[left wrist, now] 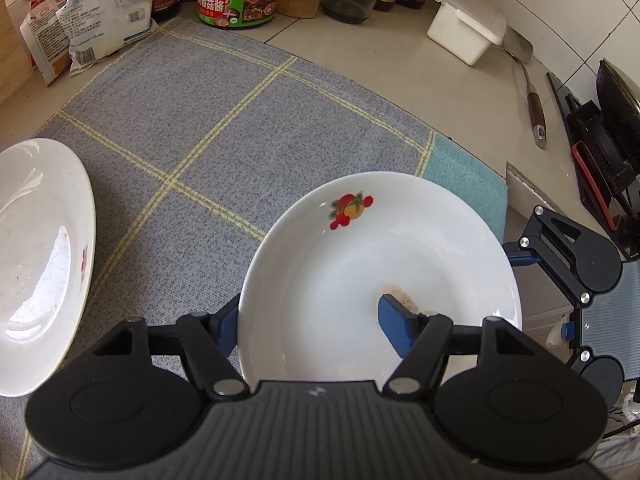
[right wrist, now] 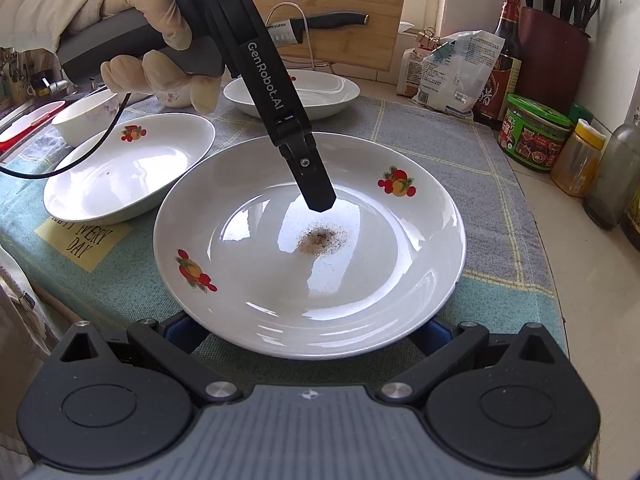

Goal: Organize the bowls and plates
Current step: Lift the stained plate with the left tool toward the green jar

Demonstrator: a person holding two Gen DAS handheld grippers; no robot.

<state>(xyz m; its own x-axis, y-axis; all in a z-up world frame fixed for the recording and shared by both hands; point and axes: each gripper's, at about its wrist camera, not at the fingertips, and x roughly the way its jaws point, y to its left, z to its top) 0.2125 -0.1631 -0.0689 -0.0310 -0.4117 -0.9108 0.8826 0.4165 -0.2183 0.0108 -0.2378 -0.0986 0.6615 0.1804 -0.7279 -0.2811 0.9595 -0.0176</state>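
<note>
A white deep plate point(left wrist: 360, 248) with red fruit prints and a brown smear in its middle lies on the grey-blue checked cloth point(left wrist: 224, 128). My left gripper point(left wrist: 310, 312) straddles its near rim, one blue finger inside on the plate's floor and the other outside under the rim, and is shut on the wall. In the right wrist view the same plate point(right wrist: 312, 272) fills the middle, and the left gripper's finger point(right wrist: 316, 196) comes down into it. My right gripper point(right wrist: 310, 334) is open, its blue fingertips spread wide and mostly hidden under the plate's near rim.
A second fruit-print plate point(right wrist: 128, 168), a plain plate point(right wrist: 320, 94) and a white bowl point(right wrist: 84, 118) stand further along the cloth. Jars and bottles point(right wrist: 532, 136), bags point(right wrist: 448, 76), a white box point(left wrist: 464, 32) and a spatula point(left wrist: 532, 100) line the counter's back. A gloved hand point(right wrist: 160, 64) holds the left gripper.
</note>
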